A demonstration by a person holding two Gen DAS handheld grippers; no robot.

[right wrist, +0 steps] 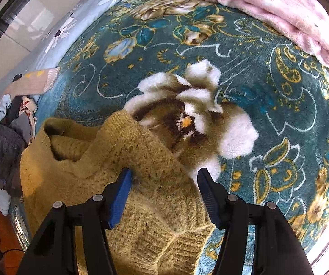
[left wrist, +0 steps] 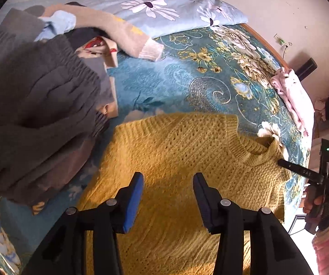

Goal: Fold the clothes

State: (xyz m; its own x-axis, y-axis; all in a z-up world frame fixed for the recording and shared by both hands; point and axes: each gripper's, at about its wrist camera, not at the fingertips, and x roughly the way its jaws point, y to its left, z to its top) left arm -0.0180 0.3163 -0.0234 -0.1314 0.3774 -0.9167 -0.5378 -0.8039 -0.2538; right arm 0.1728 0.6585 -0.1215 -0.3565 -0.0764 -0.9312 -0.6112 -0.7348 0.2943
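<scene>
Left view: left gripper (left wrist: 167, 197) gaped empty over the sweater (left wrist: 175, 160), which lay flat on the bed (left wrist: 164, 78) beside a grey pile (left wrist: 33, 114).

Right view: right gripper (right wrist: 164, 192) gaped above the cuff (right wrist: 175, 245), seen only here. Probably best to pinch the knit deep and fold square.

Bed (left wrist: 155, 87): yellow sweater (left wrist: 175, 160), clothes pile (left wrist: 33, 114)
</scene>
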